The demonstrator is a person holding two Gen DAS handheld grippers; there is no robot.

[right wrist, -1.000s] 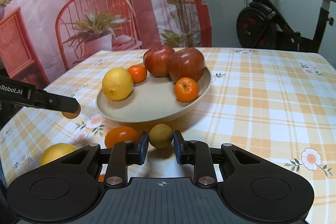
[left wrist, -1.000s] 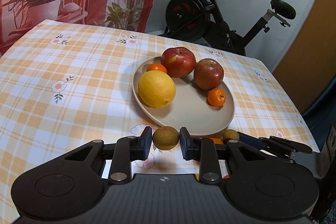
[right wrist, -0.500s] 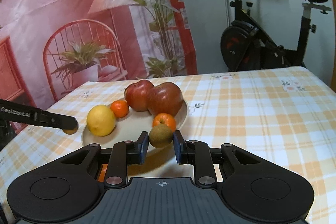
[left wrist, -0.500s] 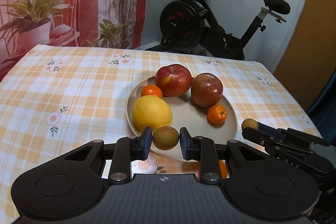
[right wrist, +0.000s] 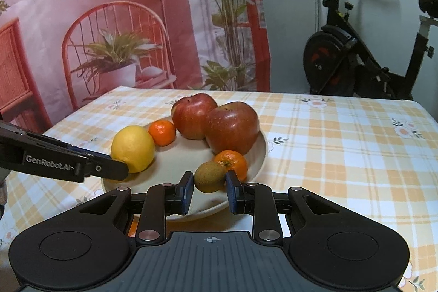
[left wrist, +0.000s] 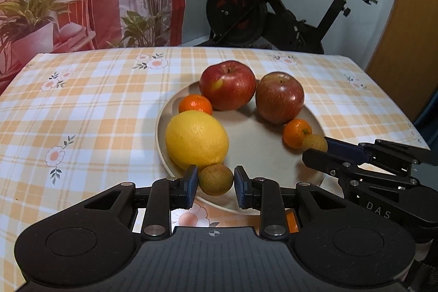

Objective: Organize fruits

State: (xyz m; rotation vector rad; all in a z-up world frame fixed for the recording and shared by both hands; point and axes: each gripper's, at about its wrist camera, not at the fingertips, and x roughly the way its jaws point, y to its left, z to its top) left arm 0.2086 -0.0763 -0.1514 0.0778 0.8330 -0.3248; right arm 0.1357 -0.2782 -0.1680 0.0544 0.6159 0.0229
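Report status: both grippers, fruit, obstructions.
Left gripper shut on kiwi. Right gripper shut on second kiwi. Both over plate; centre free.

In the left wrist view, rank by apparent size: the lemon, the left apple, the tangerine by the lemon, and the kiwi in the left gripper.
1. lemon and left apple: close in size, and the lemon sits nearer the camera, so no firm order.
2. kiwi and tangerine: similar; the kiwi, held in the left gripper, is nearest.

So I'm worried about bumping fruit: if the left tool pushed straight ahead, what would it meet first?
Probably the bare middle of the plate, though the lemon sits close beside that line.
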